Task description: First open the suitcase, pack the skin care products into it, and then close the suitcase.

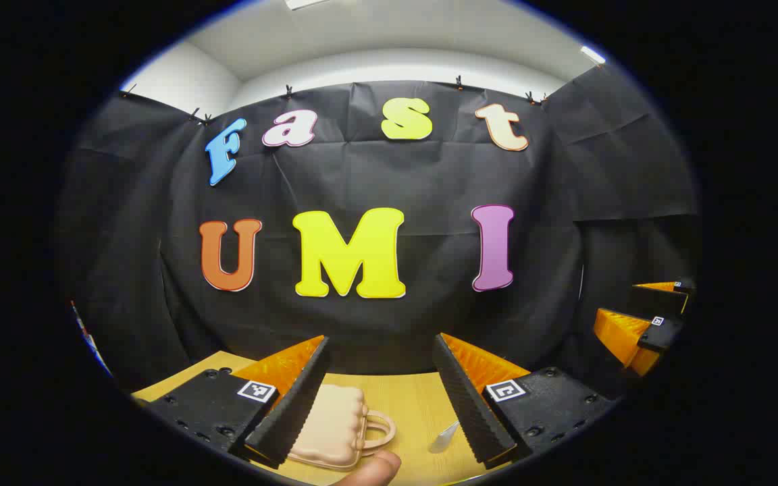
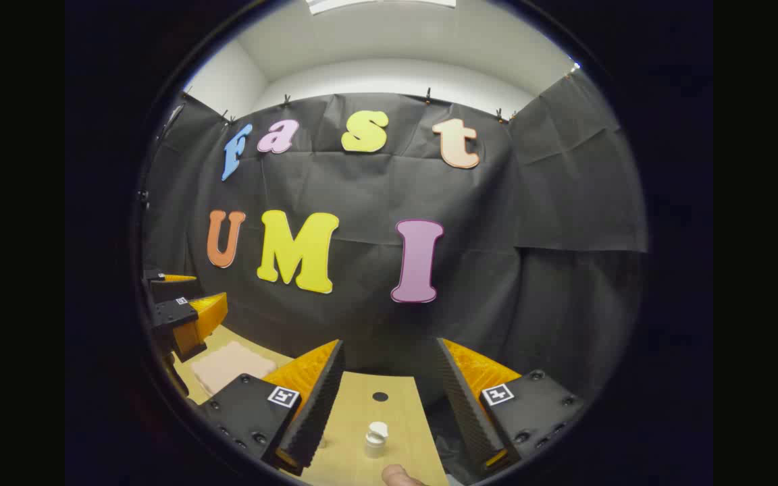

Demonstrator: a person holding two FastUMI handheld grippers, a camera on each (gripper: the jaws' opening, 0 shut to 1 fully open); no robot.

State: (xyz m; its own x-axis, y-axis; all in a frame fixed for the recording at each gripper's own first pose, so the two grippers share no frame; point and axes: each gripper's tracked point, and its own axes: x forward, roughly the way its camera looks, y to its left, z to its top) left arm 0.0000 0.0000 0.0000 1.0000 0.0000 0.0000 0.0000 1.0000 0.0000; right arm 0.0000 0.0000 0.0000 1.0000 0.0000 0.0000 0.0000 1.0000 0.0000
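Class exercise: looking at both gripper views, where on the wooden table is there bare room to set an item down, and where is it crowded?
Bare wood lies between the suitcase handle and the small white object in the left gripper view. In the right gripper view, bare table runs between the white bottle and the round hole. It is tighter at the suitcase, beneath the open left gripper.

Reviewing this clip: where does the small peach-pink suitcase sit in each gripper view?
Left gripper view: the small peach-pink suitcase lies closed at bottom centre, beside the left gripper's left finger.
Right gripper view: at lower left, under the other gripper.
Shared landmark: the light wooden table.
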